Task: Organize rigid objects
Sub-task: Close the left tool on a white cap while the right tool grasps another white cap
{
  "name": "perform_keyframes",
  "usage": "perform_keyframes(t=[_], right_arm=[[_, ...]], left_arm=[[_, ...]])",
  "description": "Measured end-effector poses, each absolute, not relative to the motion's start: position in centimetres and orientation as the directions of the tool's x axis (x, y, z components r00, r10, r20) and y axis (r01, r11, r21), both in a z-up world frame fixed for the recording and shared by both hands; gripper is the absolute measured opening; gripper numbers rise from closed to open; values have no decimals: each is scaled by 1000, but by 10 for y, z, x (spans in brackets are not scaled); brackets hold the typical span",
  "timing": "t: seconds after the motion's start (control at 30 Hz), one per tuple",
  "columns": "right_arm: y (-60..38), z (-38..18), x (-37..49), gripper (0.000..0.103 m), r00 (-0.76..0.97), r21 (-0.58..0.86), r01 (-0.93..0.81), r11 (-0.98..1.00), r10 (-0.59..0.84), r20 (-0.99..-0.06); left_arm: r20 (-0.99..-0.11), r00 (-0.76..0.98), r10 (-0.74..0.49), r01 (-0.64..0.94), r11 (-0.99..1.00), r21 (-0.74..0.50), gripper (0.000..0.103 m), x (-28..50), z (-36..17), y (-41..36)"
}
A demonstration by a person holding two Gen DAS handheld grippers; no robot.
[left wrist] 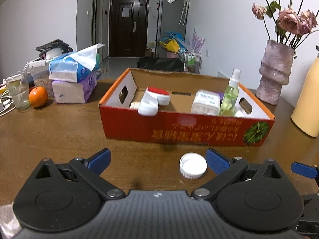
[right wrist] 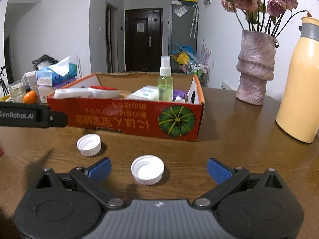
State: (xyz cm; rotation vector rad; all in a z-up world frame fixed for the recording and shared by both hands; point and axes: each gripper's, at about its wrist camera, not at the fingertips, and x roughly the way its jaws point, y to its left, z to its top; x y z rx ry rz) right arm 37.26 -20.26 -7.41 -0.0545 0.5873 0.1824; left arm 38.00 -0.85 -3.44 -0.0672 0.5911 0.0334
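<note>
Each claw, left (left wrist: 157, 160) and right (right wrist: 158, 169), has two ribbed blue finger pads (left wrist: 217, 162) on black linkage arms with silver pivot screws, round black housings and a ridged grey centre plate; the left claw's side reads "GenRobot.AI" in white.

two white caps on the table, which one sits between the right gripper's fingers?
The nearer cap, centred between the open right gripper fingers. The other cap lies farther left, outside them.
</note>
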Motion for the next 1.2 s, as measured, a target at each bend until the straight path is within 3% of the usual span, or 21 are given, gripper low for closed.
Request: perform_keyframes(t=[0.13, 0.53, 0.63, 0.7, 1.2], right_arm=[[-200, -81, 377, 98, 799, -10, -192, 981, 151, -582], [-202, -86, 387, 73, 764, 45, -224, 974, 204, -612], [-201, -87, 389, 58, 752, 55, -234, 971, 217, -623], [-201, -87, 389, 39, 754, 56, -236, 970, 220, -619], [-214, -81, 391, 38, 809, 61, -141, 988, 150, -568]], left_arm=[[-587, 809, 14, -50, 998, -45, 103, 378, -42, -11], [-620, 784, 17, -43, 999, -27, 103, 384, -54, -16], [-626, 780, 12, -40, 999, -30, 103, 385, -56, -16], [-628, 778, 10, -38, 999, -31, 103, 386, -56, -17], [-660, 751, -8, -24, 999, -40, 103, 402, -67, -25]])
